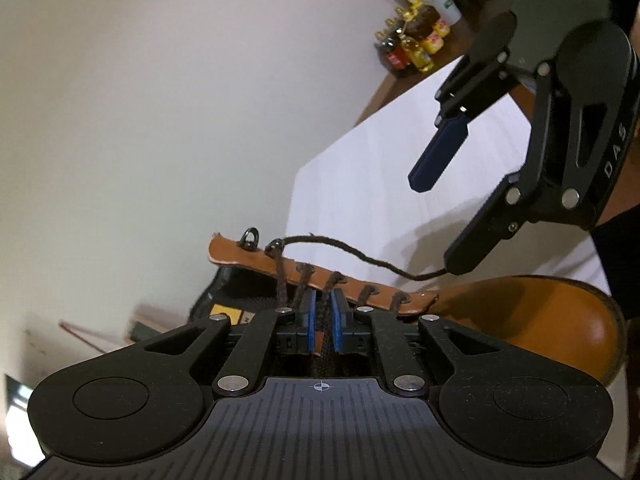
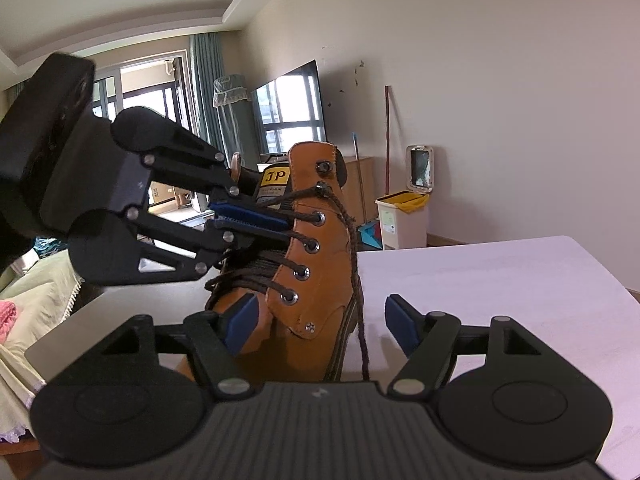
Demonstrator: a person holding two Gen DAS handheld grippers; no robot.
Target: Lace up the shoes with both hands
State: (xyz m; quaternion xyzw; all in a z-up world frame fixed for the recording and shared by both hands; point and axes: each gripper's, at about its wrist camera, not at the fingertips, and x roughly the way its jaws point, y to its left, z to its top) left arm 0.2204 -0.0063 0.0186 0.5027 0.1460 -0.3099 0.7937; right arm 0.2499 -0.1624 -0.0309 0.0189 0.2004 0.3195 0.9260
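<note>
A tan lace-up boot [image 2: 320,276] stands on a white table [image 2: 500,280], with dark brown lacing crossed through its eyelets. My left gripper [image 1: 323,314] reaches in between the two eyelet flaps, its blue pads shut on a dark lace strand; the right wrist view shows the left gripper [image 2: 286,229] coming in from the left. The free lace end [image 2: 354,248] hangs from the upper eyelet down the boot's side. My right gripper [image 2: 320,322] is open, with the boot's side and that hanging lace between its fingers. In the left wrist view the free lace end [image 1: 360,254] runs to the lower fingertip of the right gripper [image 1: 436,226].
Behind the table's far edge stands a white bin with a yellow liner [image 2: 400,220], with broom handles beside it. A television [image 2: 292,108] hangs on the wall. Bottles [image 1: 412,40] crowd a wooden surface beyond the table. A covered sofa [image 2: 32,300] lies at the left.
</note>
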